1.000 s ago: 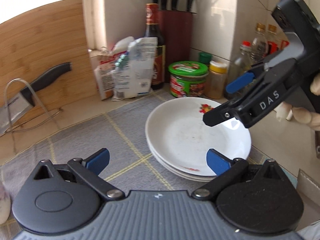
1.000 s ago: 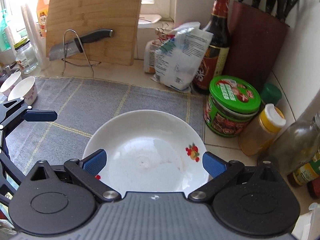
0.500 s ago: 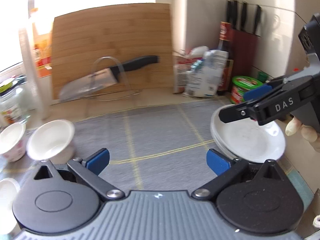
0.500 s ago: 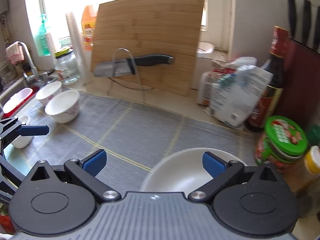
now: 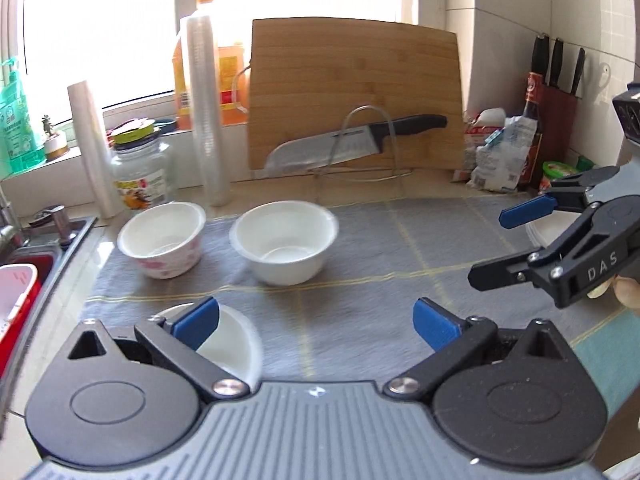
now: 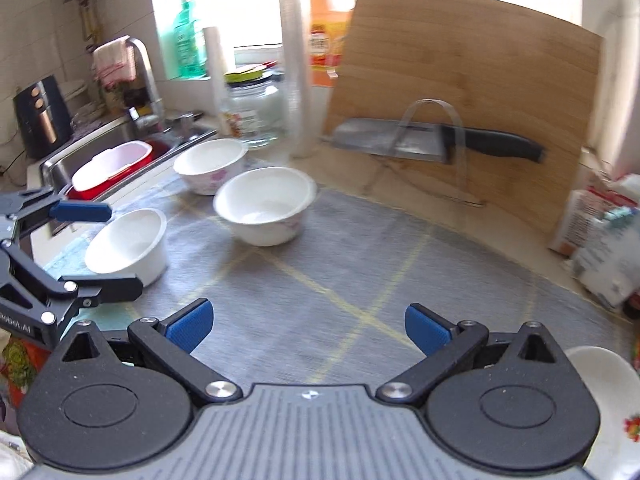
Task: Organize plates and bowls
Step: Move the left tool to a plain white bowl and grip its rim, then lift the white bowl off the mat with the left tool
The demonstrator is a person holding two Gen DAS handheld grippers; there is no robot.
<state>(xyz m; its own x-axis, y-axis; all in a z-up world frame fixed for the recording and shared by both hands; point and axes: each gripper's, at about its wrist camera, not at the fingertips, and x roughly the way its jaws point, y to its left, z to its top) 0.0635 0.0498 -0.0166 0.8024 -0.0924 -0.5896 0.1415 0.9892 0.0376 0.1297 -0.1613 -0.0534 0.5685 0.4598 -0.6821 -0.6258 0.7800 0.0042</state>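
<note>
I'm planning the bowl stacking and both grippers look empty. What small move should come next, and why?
Probably ease the open left gripper down onto the rim of the nearest small white bowl: it sits just below its left finger, and the right gripper is open over bare mat.

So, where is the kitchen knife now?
The kitchen knife rests across a wire stand in front of the leaning cutting board, behind the grey mat, blade pointing left in the left wrist view.

Grey mat [image 5: 360,248] under three bowls [image 5: 284,240].
</note>
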